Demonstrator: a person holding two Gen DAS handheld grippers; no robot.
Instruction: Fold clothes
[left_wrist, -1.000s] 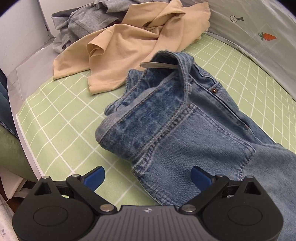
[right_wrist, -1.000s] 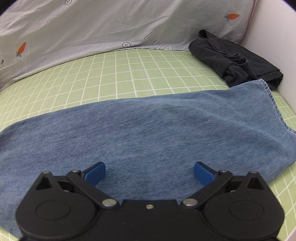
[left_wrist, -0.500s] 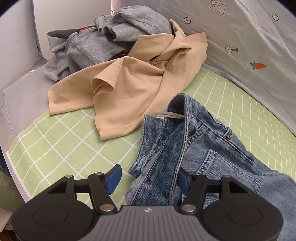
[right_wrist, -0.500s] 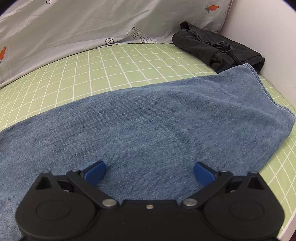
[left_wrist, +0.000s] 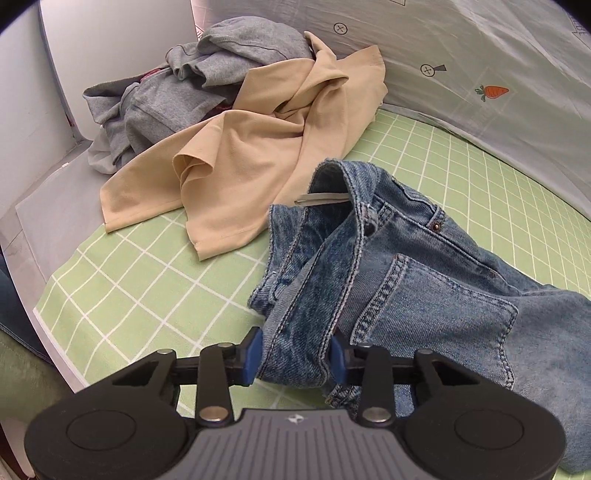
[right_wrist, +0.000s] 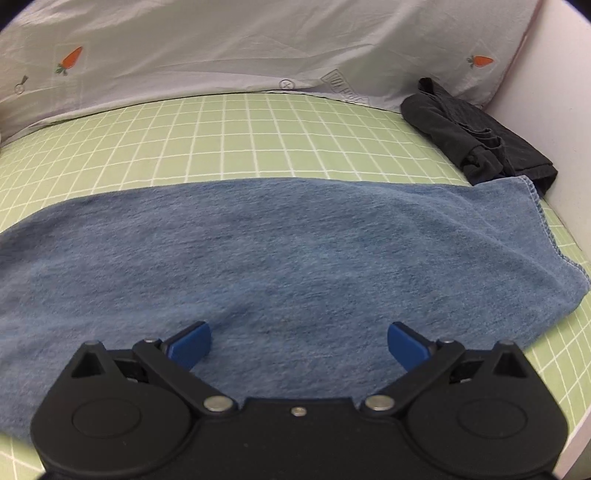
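Blue jeans (left_wrist: 424, 280) lie across the green checked bed sheet (left_wrist: 147, 288). The bunched waistband rises toward the left wrist camera, and my left gripper (left_wrist: 295, 356) is shut on its near fold, blue pads pressed to the denim on both sides. In the right wrist view the jeans' leg (right_wrist: 280, 251) stretches flat from left to right, its hem near the right wall. My right gripper (right_wrist: 298, 341) hovers over the leg, open, with nothing between its blue fingers.
A beige shirt (left_wrist: 258, 147) and grey garments (left_wrist: 177, 92) are heaped at the back left. A dark folded garment (right_wrist: 476, 133) sits at the back right by the white wall (right_wrist: 554, 110). A grey carrot-print cover (right_wrist: 221, 48) lines the back. The bed's left edge (left_wrist: 48, 325) drops off.
My left gripper went from wide open to shut on the jeans' waistband fold, and the waistband is lifted. The right gripper stayed open and shifted slightly over the leg.
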